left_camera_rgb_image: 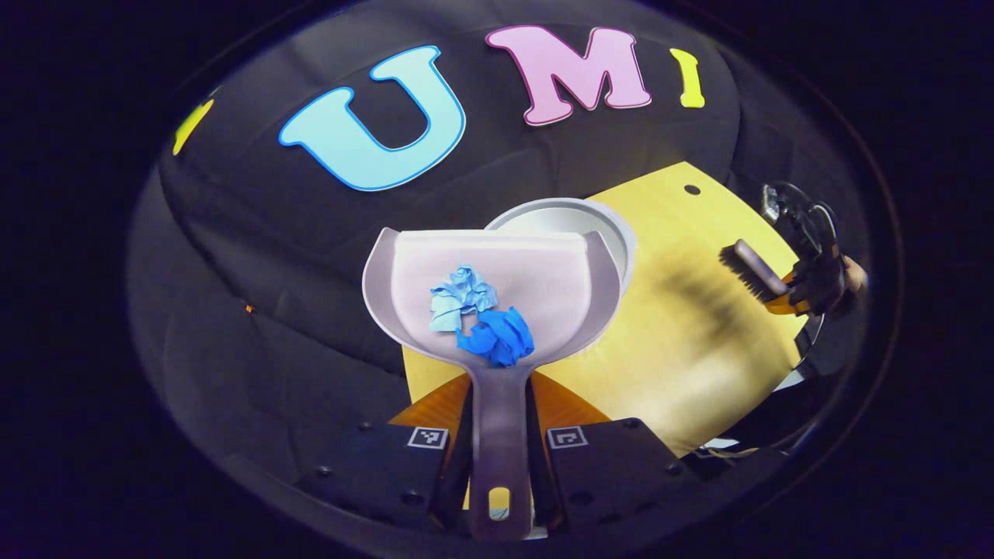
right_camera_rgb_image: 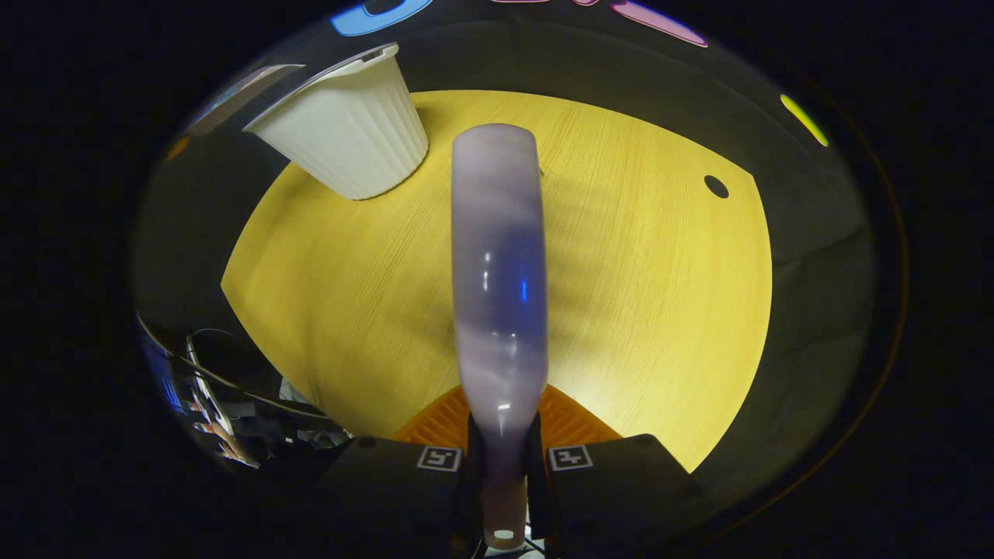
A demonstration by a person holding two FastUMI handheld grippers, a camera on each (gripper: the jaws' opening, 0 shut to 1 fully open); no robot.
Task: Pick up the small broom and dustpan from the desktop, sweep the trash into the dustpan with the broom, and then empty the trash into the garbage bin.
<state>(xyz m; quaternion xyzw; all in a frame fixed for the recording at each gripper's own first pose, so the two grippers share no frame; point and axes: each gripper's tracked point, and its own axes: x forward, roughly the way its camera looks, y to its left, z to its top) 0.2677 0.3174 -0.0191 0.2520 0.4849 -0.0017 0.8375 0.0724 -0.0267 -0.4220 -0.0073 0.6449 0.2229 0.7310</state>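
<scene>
A: Left gripper [left_camera_rgb_image: 498, 458]?
B: Pinching the dustpan [left_camera_rgb_image: 497, 272] handle; pan raised, its front edge over the garbage bin [left_camera_rgb_image: 613, 225]. Two crumpled blue scraps [left_camera_rgb_image: 481, 314] lie inside.
A: Right gripper [right_camera_rgb_image: 503, 466]?
B: Clamped on the broom [right_camera_rgb_image: 497, 272] handle, held above the yellow surface [right_camera_rgb_image: 660, 310]; bin at upper left.
</scene>
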